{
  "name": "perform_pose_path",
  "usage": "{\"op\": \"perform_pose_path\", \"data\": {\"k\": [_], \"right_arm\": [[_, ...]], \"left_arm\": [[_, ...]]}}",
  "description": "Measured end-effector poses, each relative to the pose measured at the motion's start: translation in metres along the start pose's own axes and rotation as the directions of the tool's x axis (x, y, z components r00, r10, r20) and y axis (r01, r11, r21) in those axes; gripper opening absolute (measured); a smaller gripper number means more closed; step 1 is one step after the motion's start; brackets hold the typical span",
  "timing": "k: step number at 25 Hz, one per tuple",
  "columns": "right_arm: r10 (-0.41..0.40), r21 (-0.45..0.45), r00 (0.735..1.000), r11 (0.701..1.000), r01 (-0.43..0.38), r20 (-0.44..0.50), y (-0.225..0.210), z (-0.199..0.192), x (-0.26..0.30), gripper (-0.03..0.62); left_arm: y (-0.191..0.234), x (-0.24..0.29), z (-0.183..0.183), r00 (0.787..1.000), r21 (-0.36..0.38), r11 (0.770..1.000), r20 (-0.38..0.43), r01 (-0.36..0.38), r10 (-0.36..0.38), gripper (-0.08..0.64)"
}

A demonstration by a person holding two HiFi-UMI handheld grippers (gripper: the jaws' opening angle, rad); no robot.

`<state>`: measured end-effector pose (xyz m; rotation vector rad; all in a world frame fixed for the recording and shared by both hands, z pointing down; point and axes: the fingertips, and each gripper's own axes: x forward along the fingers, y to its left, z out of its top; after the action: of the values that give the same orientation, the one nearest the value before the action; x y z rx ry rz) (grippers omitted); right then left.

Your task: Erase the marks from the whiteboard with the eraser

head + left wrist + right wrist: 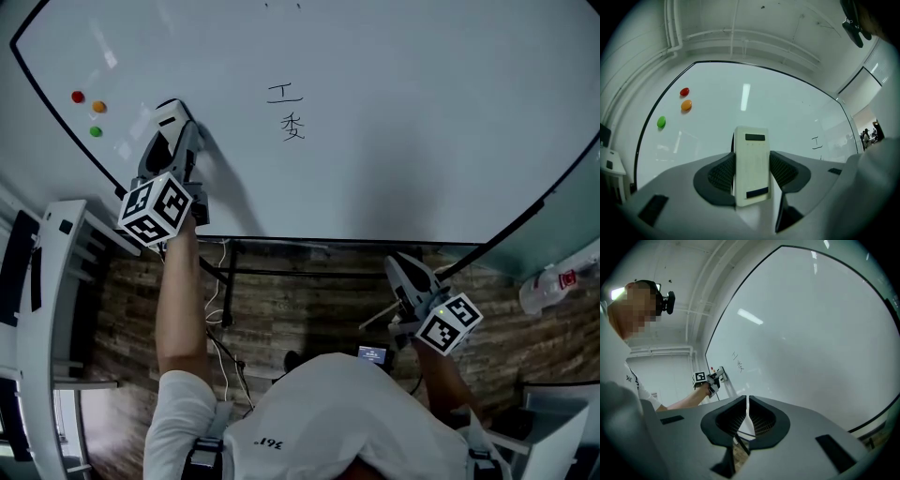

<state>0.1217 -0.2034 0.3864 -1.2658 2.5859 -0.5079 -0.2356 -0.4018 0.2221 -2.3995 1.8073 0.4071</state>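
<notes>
Handwritten marks (287,112) on whiteboard (422,122) ("工" uppermost)

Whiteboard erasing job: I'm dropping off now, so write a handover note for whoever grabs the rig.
Left gripper: shut on the eraser, raised at the left part of the whiteboard, beside the magnets; contact with the board unclear.
Right gripper: shut, empty, held low below the board.
Done: eraser is in hand.
Left: the marks, upper middle of the board, are not erased; probably carry the eraser right and wipe.
</notes>
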Motion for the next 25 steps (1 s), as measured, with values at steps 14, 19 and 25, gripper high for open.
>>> {"op": "perform_pose_path", "data": {"k": [14,19,25], "right_arm": [[0.023,0.017,1.000,1.000,-0.023,-0.004,-0.008,0.001,-0.006,0.028],[0.023,0.024,1.000,0.999,-0.023,-0.002,-0.013,0.002,-0.010,0.028],[0.031,0.033,1.000,0.999,-0.031,0.002,-0.015,0.001,-0.014,0.028]], "left_arm": [[-0.067,0.010,0.000,0.996,0.017,0.996,-0.007,0.092,-0.092,0.238],[-0.089,0.015,-0.004,0.993,0.019,0.993,-0.026,0.115,-0.114,0.238],[-0.121,0.020,-0.008,0.989,0.025,0.989,-0.043,0.144,-0.143,0.238]]}}
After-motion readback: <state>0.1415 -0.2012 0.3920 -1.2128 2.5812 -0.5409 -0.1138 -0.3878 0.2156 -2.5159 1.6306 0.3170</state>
